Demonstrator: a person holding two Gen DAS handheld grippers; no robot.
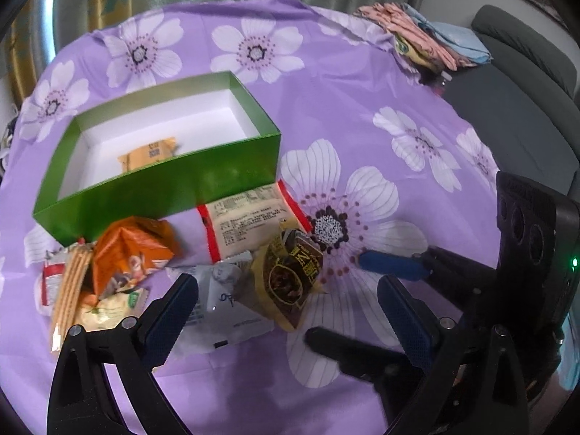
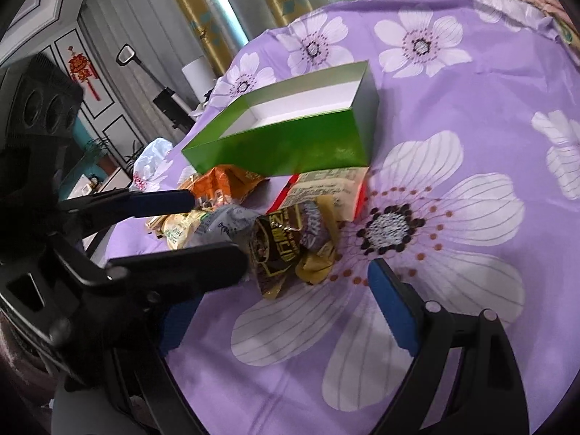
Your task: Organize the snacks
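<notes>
Both grippers, left [image 1: 286, 297] and right [image 2: 279, 302], stand released and empty; between the left jaws lies a brown-gold snack packet [image 1: 290, 279], just short of the green box [image 1: 163, 181]. Light, crinkly, slippery: I'd pinch its puffed middle

**Flowered cloth, a box and a heap of snacks**

A purple cloth [image 1: 362, 83] printed with large white flowers covers the table. On it stands an open green box [image 1: 163, 185], white inside. Just in front of the box lie the snacks in a loose cluster: a red-edged packet [image 1: 250, 221] with its far edge under the box wall, an orange bag [image 1: 134, 250], a wafer pack [image 1: 70, 290], a pale packet [image 1: 105, 311], a silver-white wrapper [image 1: 224, 301] and a brown-and-yellow pouch [image 1: 290, 275], several overlapping. Folded cloths [image 1: 424, 40] are piled at the far right edge, well apart from the rest.
</notes>
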